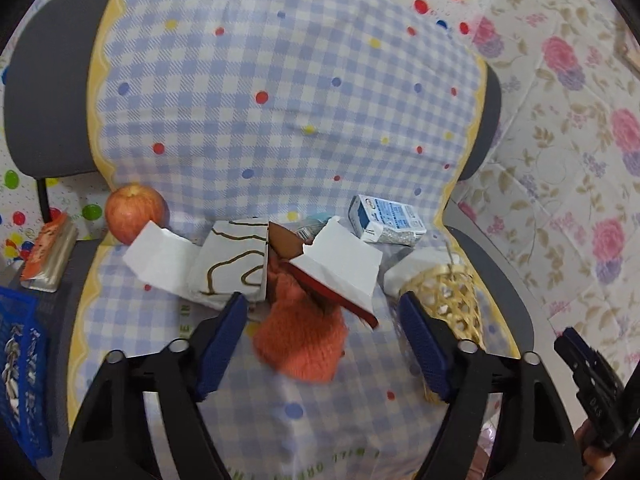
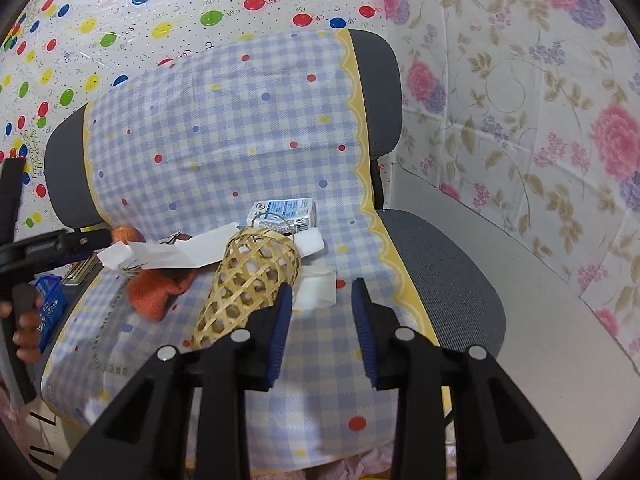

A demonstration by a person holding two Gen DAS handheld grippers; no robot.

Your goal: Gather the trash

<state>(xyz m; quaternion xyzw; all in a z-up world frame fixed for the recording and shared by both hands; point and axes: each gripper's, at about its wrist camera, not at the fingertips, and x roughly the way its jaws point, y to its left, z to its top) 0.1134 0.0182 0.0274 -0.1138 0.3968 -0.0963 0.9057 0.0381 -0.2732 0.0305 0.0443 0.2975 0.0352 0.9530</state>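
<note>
Left wrist view: left gripper (image 1: 324, 342) jaws wide over orange knit cloth (image 1: 302, 340), torn paper packaging (image 1: 256, 266) at 12 o'clock, apple (image 1: 134, 212) at 10 o'clock, right wrist view: right gripper (image 2: 320, 328) jaws wide, empty, bamboo basket (image 2: 250, 280) at 10 o'clock, small carton (image 2: 286, 212) at 12 o'clock on checked chair cover (image 2: 224, 128).

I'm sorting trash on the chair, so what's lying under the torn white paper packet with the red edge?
An orange knitted cloth shows beneath the torn white paper packet. How far the cloth runs underneath, and anything else below, is covered.
</note>
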